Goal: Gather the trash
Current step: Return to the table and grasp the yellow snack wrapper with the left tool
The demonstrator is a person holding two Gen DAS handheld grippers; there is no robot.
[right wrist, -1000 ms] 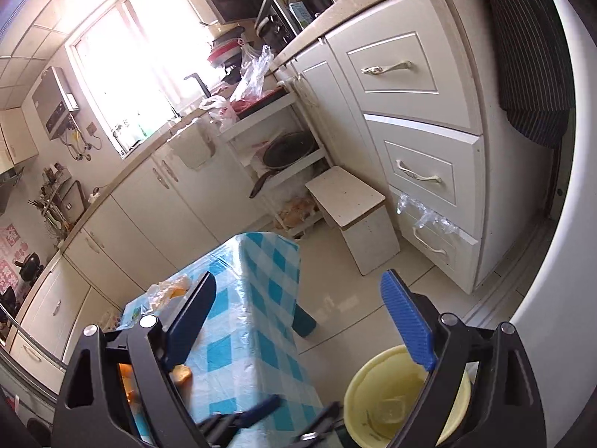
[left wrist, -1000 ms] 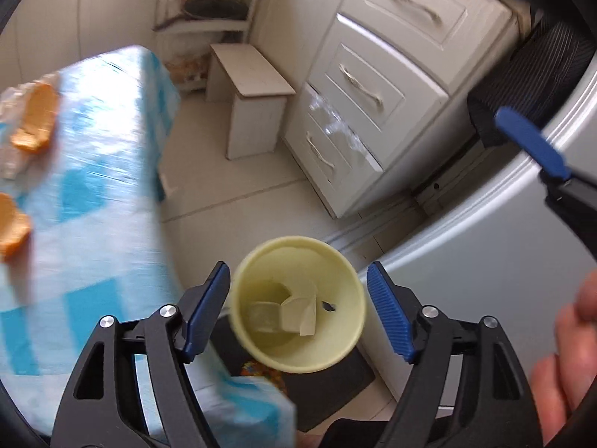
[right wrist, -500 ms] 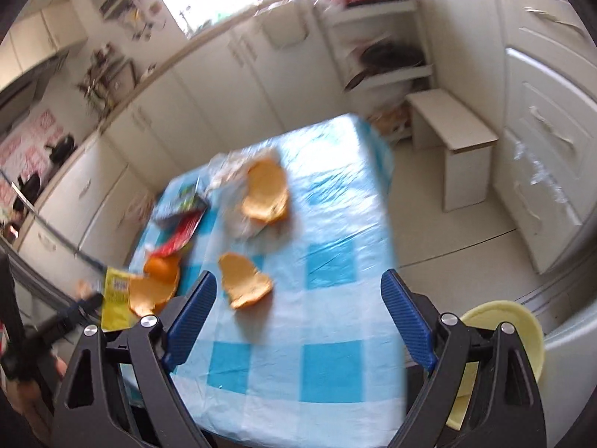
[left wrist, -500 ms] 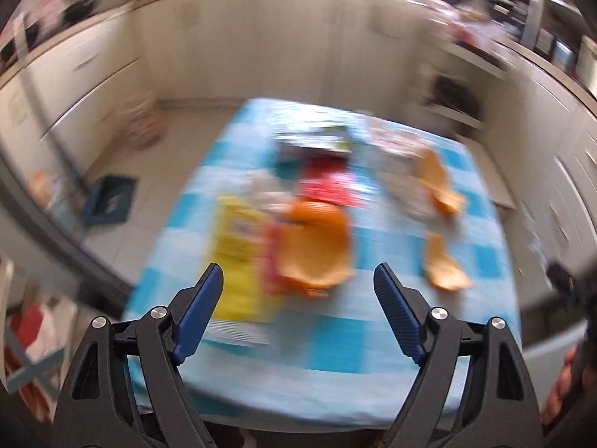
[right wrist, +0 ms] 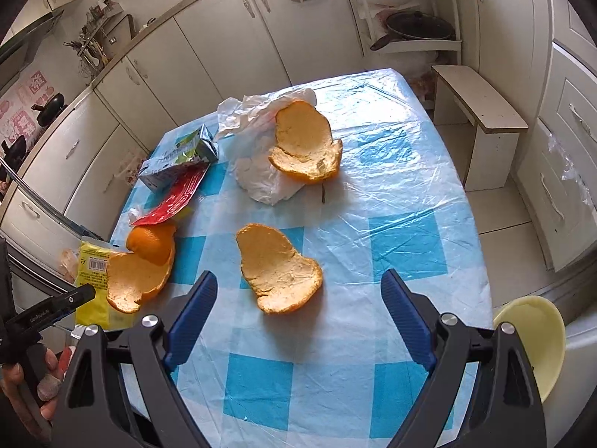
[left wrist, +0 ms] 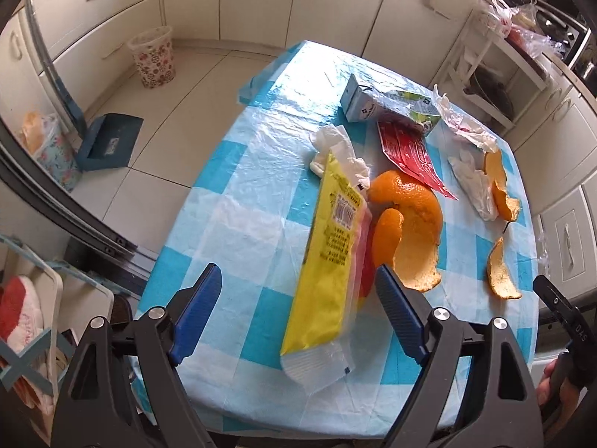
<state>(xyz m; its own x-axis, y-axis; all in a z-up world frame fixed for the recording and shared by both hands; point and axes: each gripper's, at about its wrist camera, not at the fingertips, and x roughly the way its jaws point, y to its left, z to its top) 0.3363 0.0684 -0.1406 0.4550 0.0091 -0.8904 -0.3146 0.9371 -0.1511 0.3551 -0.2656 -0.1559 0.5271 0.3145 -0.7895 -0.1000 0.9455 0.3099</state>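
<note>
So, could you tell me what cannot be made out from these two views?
- Yellow bin: right wrist view, inside and base hidden by the right gripper.
- Yellow wrapper: left wrist view, print too small to read.
- Red packet: left wrist view, partly under the orange peel.

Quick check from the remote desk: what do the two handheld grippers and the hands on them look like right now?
Both match: the left gripper and right gripper have black triangular-cutout frames with silver rivets, and ribbed blue pads line the fingers. No cables show. Each is partly seen from the other's camera as a black body with small white lettering, gripped by a bare hand with no sleeve in view.
</note>
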